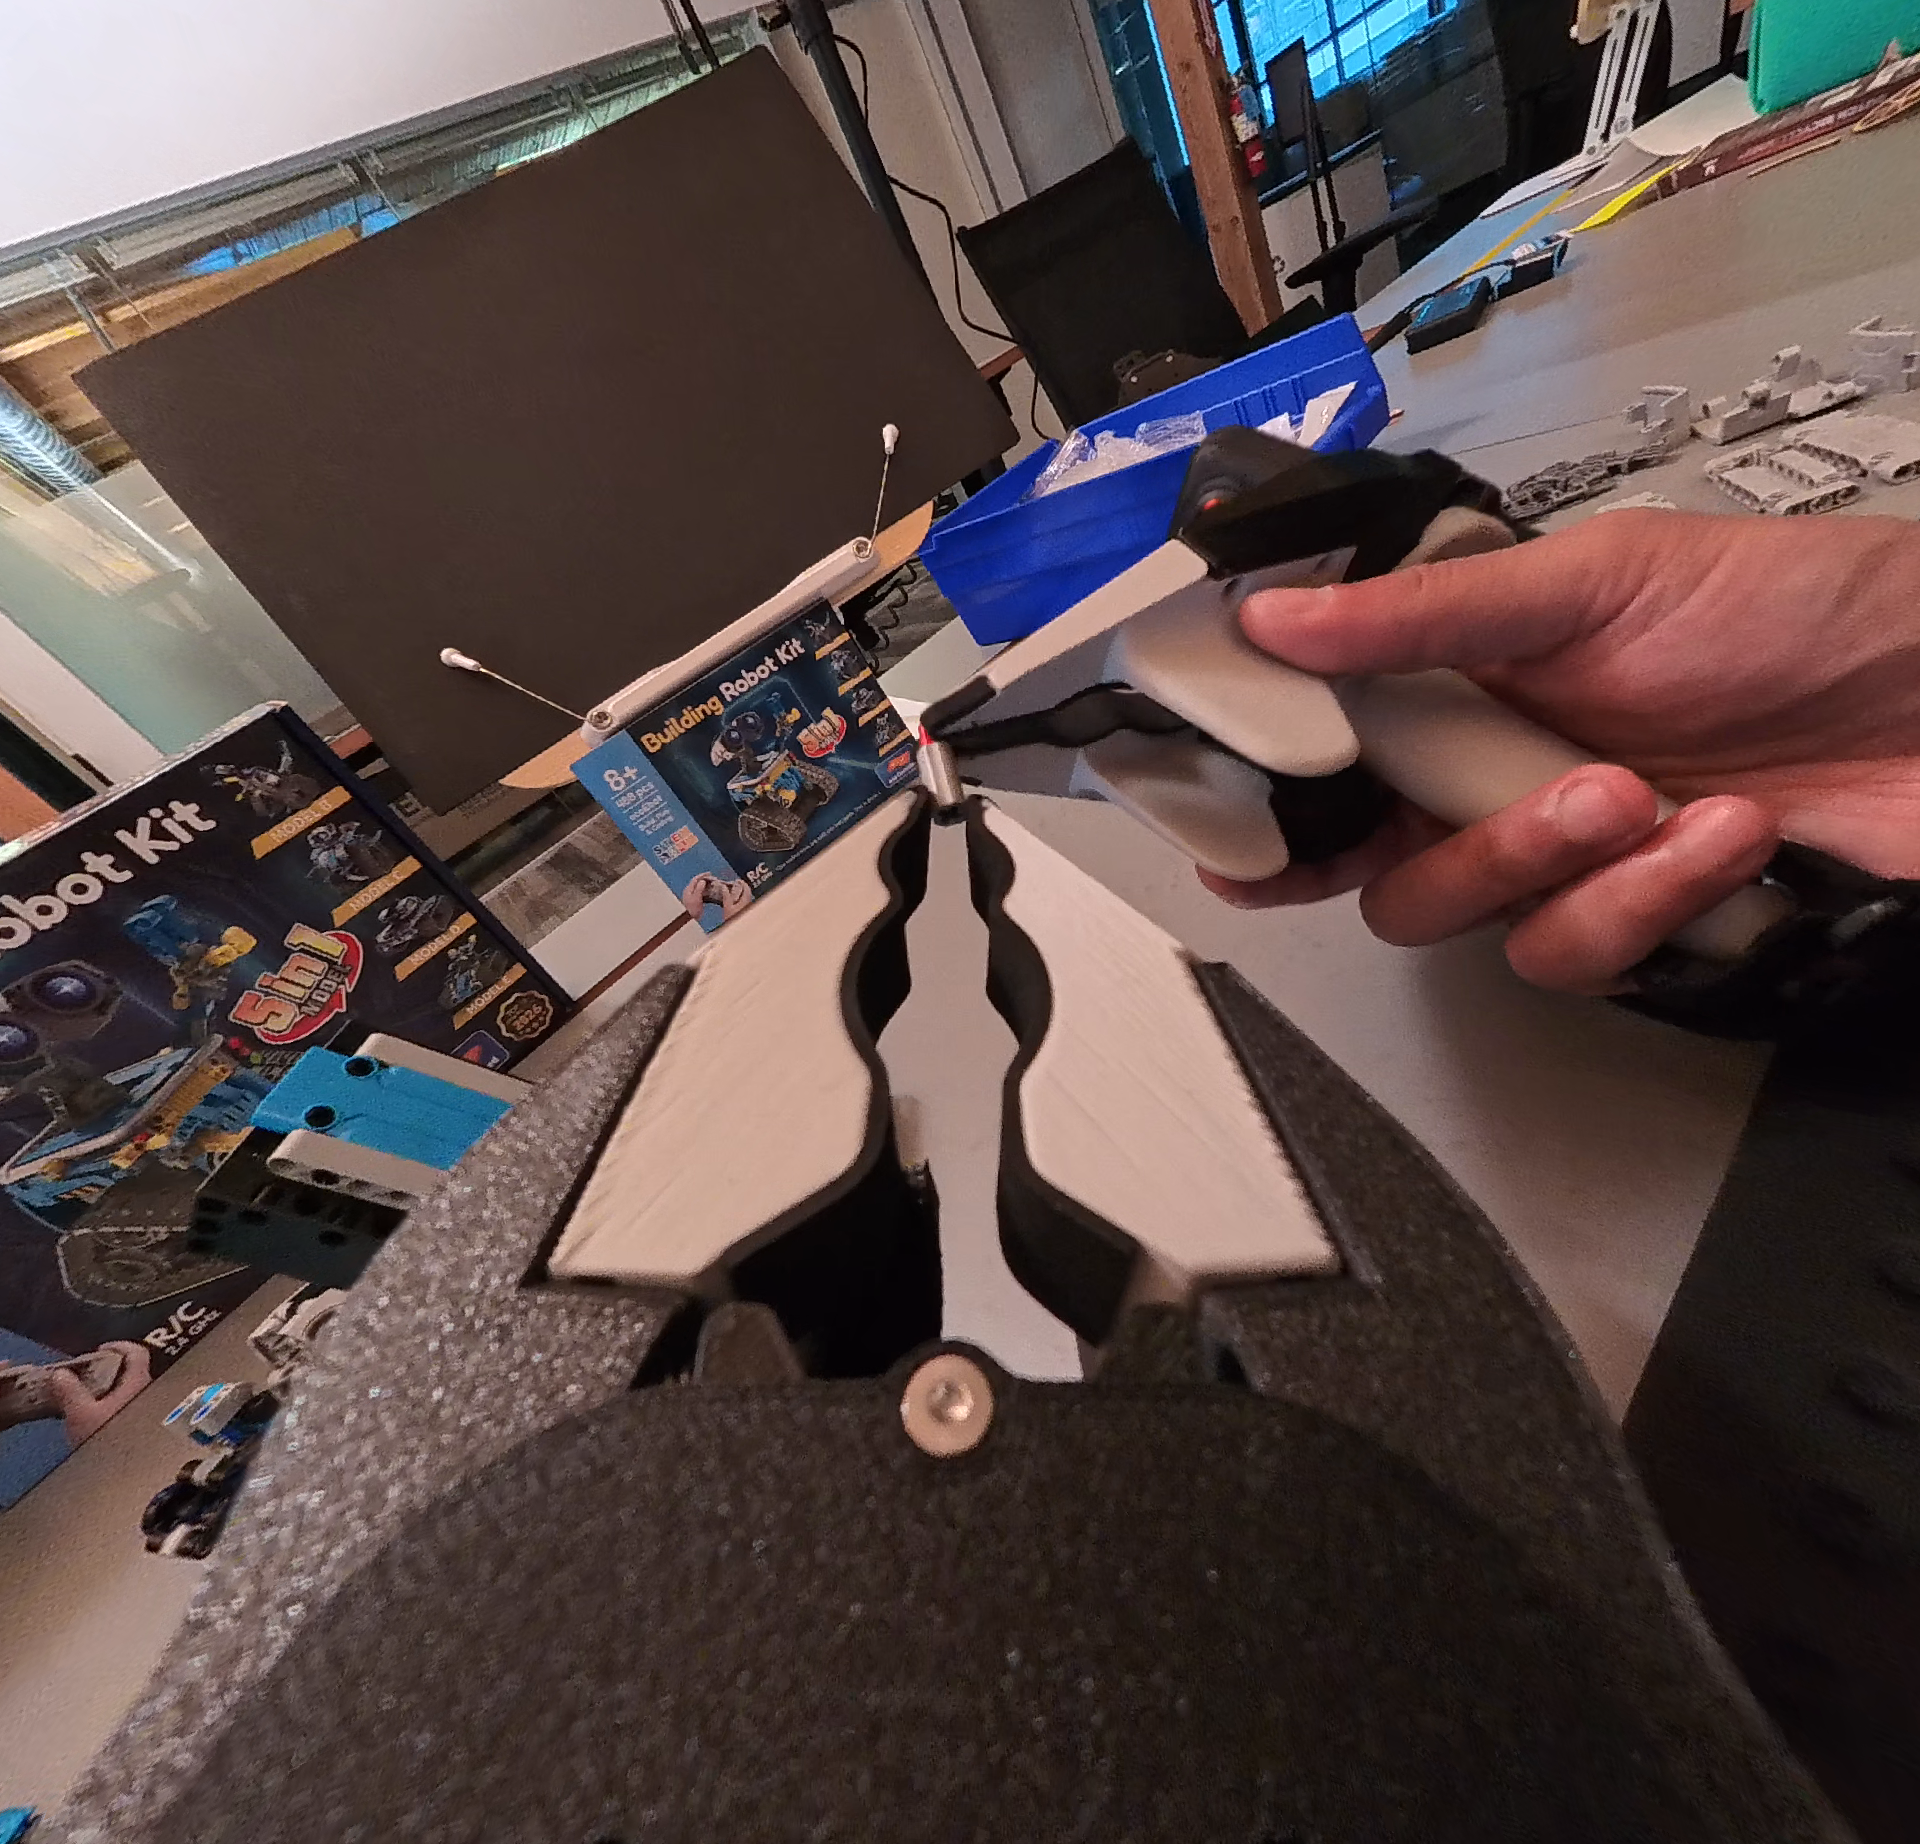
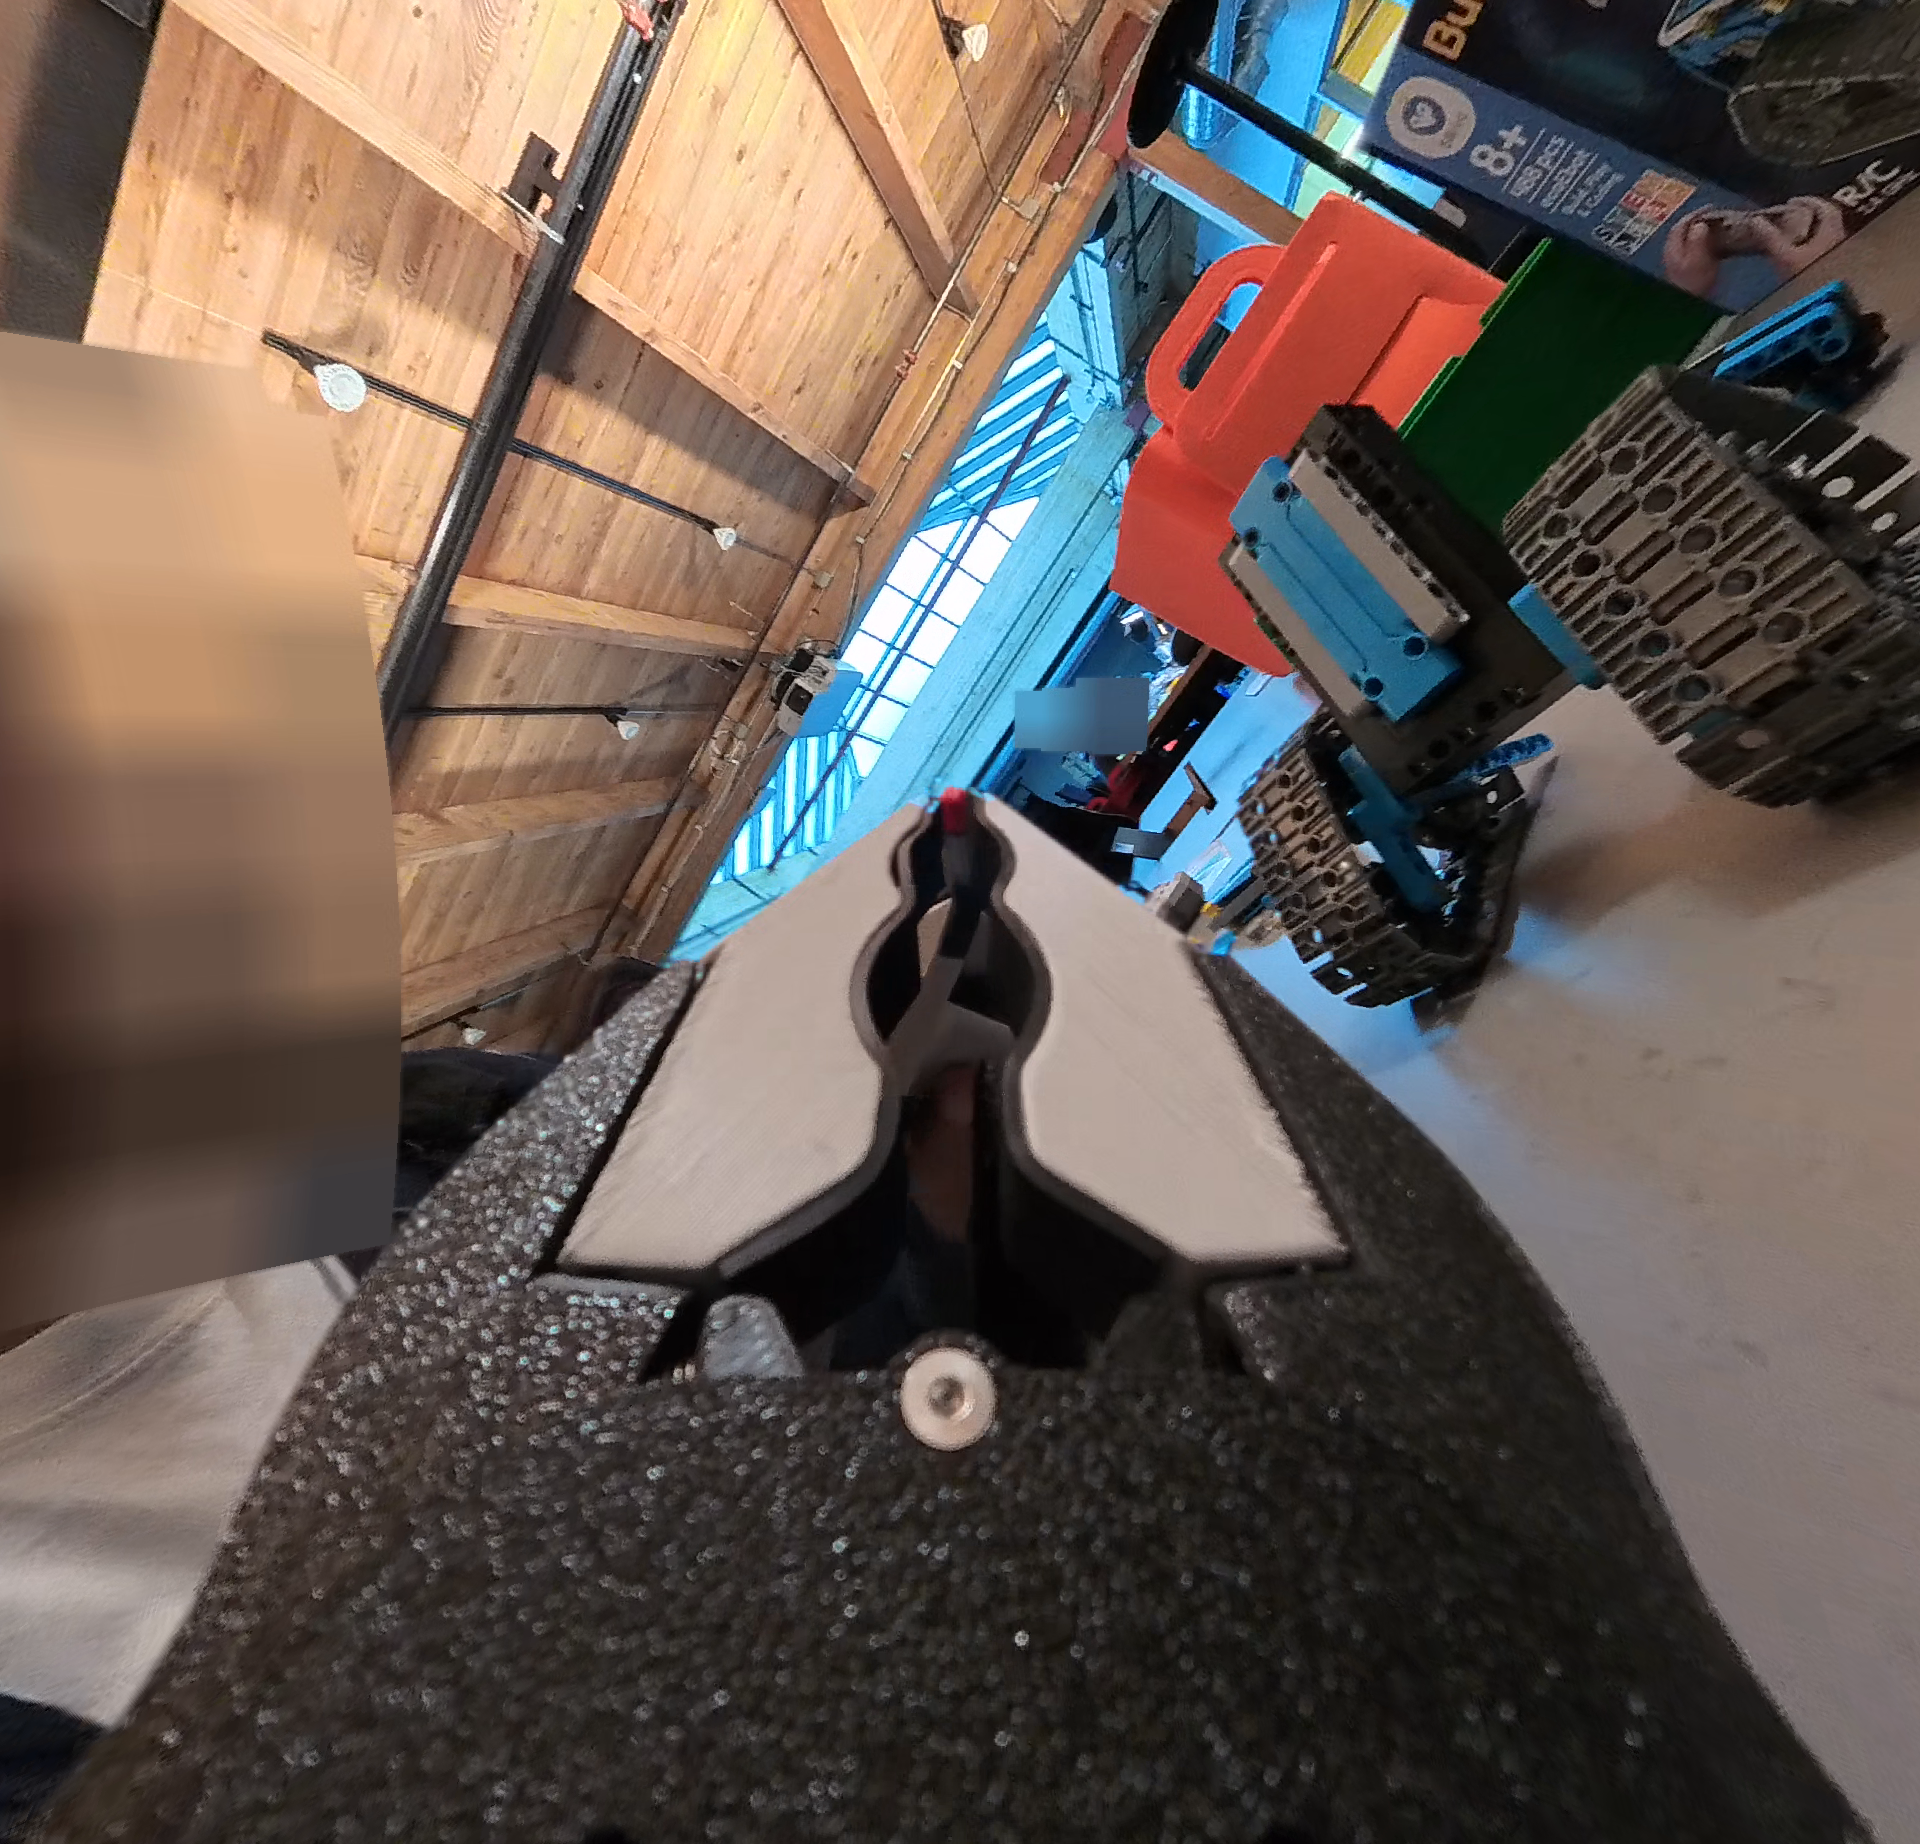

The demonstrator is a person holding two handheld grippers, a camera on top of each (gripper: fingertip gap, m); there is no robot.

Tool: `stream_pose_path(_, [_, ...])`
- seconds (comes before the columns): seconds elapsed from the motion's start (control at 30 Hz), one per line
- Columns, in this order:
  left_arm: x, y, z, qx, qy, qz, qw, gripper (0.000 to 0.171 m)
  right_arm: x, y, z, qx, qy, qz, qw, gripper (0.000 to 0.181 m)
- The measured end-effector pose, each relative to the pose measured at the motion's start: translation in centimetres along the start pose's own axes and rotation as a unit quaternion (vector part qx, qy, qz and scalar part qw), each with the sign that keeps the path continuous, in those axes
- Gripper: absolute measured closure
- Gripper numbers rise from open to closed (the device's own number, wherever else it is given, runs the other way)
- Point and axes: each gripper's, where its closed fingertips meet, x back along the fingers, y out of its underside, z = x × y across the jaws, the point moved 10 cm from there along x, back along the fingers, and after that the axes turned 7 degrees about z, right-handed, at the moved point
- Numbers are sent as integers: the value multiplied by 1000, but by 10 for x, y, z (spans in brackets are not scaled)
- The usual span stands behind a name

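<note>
A small grey peg with a red end (image 1: 942, 774) is pinched between both grippers above the grey table (image 1: 1403, 1119). My left gripper (image 1: 947, 815) has its jaws almost together on the peg's lower end. My right gripper (image 1: 935, 732), held in a hand (image 1: 1558, 651), comes in from the right and is shut on the red end. In the right wrist view the right gripper (image 2: 954, 815) is closed, with the red tip (image 2: 953, 807) showing between its fingertips. Part of the left gripper shows through the gap behind it.
A partly built blue, black and grey tracked model (image 2: 1455, 651) stands on the table, with orange (image 2: 1278, 412) and green (image 2: 1558, 340) blocks behind it. Two robot kit boxes (image 1: 208, 1015) (image 1: 748, 745), a blue bin (image 1: 1091, 537), loose grey parts (image 1: 1787, 444) and a black board (image 1: 540, 423) surround them. Left and right tips are no more than a few centimetres apart.
</note>
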Motion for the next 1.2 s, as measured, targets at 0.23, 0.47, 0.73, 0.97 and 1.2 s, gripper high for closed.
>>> stream_pose_path(0.23, [1, 0, 0, 2, 2, 0, 1000, 166, 0, 0, -2, 32, 13, -3, 999, 179])
stream_pose_path(0.47, [-1, 1, 2, 9, 25, 0, 1000, 166, 1, 0, -2, 28, 15, 4, 1000, 178])
stream_pose_path(0.73, [2, -1, -2, 1, -5, -1, 1000, 166, -2, 2, -4, 53, 34, -5, 998, 164])
stream_pose_path(0.97, [3, -2, -3, 5, -6, 2, 1000, 166, -8, 6, -16, 120, 40, -15, 992, 175])
stream_pose_path(1.2, [2, 0, -4, 11, -9, -7, 1000, 166, -6, 3, -15, 94, 20, 7, 995, 178])
